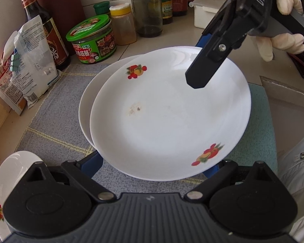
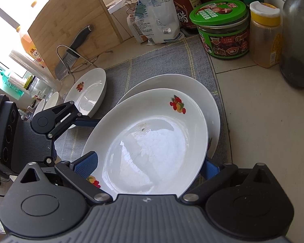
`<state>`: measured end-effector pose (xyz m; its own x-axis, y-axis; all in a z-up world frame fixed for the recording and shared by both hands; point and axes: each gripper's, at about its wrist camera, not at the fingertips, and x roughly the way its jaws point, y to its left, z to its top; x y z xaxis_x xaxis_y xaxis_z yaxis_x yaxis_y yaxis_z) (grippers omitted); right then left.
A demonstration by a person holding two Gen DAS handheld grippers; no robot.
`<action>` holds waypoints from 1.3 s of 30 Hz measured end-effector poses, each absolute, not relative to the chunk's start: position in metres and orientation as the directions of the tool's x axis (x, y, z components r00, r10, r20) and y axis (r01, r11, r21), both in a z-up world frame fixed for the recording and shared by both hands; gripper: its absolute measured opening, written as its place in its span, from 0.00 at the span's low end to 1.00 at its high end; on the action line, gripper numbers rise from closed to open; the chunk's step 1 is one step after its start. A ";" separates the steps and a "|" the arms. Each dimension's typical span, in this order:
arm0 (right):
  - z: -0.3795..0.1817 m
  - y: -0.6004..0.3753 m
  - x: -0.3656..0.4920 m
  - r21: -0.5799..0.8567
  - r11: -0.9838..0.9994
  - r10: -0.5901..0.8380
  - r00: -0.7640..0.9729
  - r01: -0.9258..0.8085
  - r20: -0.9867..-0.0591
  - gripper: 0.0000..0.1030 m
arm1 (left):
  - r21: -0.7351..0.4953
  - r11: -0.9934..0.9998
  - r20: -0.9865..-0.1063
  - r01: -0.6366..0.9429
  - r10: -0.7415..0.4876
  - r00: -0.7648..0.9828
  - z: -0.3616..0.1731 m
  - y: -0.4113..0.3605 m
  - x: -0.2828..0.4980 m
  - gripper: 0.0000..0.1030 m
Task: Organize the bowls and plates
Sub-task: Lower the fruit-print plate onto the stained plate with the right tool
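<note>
A white plate with fruit prints [image 1: 168, 111] lies askew on a second white plate [image 1: 87, 103] on the grey mat [image 1: 56, 109]. My left gripper [image 1: 152, 168] is open, its blue fingers [image 1: 93, 162] under the top plate's near rim. My right gripper [image 2: 150, 166] is open too, its blue fingers [image 2: 87, 164] either side of the top plate [image 2: 152, 141] at its rim; its upper finger shows in the left wrist view [image 1: 204, 68] over the plate. The lower plate [image 2: 210, 105] shows behind. A third plate [image 2: 89, 93] lies left; it also shows in the left wrist view [image 1: 8, 180].
Jars, bottles and bags stand along the back: a green-lidded jar [image 1: 93, 38], a yellow-lidded jar [image 1: 123, 24], a dark sauce bottle [image 1: 44, 26], a glass bottle [image 2: 298, 36]. A cleaver [image 2: 69, 58] rests in a wire rack by a wooden board [image 2: 71, 22]. More plates [image 2: 46, 103] stand far left.
</note>
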<state>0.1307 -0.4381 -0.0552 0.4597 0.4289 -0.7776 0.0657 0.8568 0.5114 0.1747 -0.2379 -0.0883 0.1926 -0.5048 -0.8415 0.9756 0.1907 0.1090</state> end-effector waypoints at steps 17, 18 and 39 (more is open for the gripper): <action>-0.053 -0.440 0.125 0.511 0.856 0.424 0.462 0.075 -0.779 1.00 | 0.141 0.162 -0.852 0.977 -0.483 0.203 -0.088 -0.243 0.174 0.95; -0.053 -0.440 0.125 0.512 0.855 0.425 0.462 0.075 -0.778 1.00 | 0.143 0.160 -0.851 0.977 -0.484 0.204 -0.088 -0.243 0.174 0.95; -0.051 -0.429 0.130 0.418 0.907 0.362 0.406 0.056 -0.839 1.00 | 0.102 0.230 -0.839 0.968 -0.503 0.208 -0.082 -0.241 0.168 0.95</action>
